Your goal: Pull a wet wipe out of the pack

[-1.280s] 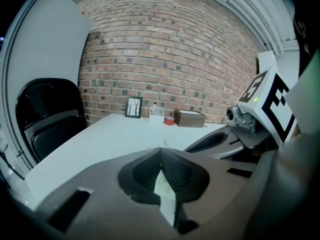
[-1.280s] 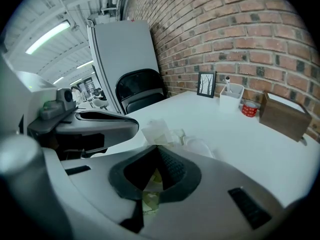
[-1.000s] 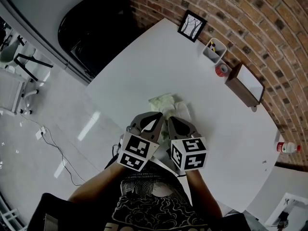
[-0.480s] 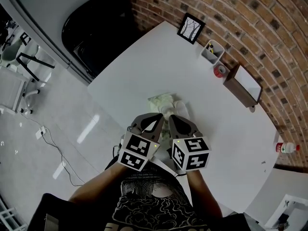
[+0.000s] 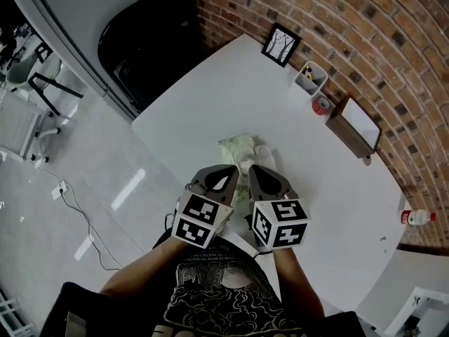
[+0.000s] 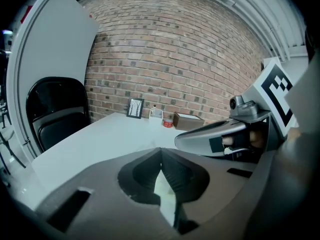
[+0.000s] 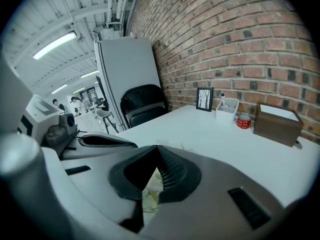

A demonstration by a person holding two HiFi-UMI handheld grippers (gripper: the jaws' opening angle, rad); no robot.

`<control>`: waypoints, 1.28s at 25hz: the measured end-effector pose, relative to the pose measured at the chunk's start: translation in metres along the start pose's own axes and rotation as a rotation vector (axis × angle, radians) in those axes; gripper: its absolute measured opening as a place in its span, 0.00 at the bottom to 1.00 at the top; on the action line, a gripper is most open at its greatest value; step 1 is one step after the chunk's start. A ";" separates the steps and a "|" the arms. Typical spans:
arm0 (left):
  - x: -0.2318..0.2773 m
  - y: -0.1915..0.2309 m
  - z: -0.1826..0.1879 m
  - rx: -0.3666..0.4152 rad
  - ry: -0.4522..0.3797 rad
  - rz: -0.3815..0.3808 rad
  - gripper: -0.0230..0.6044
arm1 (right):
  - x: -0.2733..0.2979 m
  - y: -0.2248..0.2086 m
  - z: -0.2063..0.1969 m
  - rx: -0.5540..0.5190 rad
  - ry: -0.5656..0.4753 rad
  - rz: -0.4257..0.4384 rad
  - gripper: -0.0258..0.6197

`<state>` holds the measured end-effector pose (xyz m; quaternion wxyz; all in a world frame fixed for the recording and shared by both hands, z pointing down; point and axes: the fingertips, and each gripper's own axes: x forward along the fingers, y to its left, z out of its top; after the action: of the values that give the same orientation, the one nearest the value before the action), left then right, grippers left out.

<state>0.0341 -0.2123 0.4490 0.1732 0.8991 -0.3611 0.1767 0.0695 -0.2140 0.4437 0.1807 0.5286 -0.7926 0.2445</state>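
Observation:
The wet wipe pack (image 5: 239,148), pale green with a white patch, lies on the white table (image 5: 210,97) just beyond both grippers. My left gripper (image 5: 234,168) and right gripper (image 5: 251,168) hover side by side above its near end, tips almost touching each other. Both are shut with nothing between the fingers. In the left gripper view the jaws (image 6: 161,150) meet at the tip, and a pale sliver of the pack (image 6: 165,194) shows through the gap behind them. The right gripper view shows the same: jaws (image 7: 158,148) shut, pack (image 7: 149,194) below.
Along the brick wall at the table's far side stand a framed picture (image 5: 280,45), a white pen holder (image 5: 311,77), a red tape roll (image 5: 322,104) and a brown box (image 5: 359,126). A bottle (image 5: 414,217) stands at the right edge. A black chair (image 5: 151,41) is at the far left.
Both grippers stay shut over the pack's near end. Only the head view has drifted slightly.

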 end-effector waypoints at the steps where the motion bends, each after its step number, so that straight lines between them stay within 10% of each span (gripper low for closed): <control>1: -0.001 -0.001 0.000 -0.001 -0.002 0.000 0.06 | -0.002 0.001 0.002 -0.002 -0.006 -0.002 0.06; 32: -0.041 -0.030 0.009 -0.010 -0.082 0.042 0.06 | -0.055 0.019 0.023 -0.058 -0.134 -0.006 0.06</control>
<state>0.0295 -0.1718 0.4170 0.1589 0.8970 -0.3873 0.1415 0.0719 -0.1794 0.3912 0.1432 0.5406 -0.8081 0.1852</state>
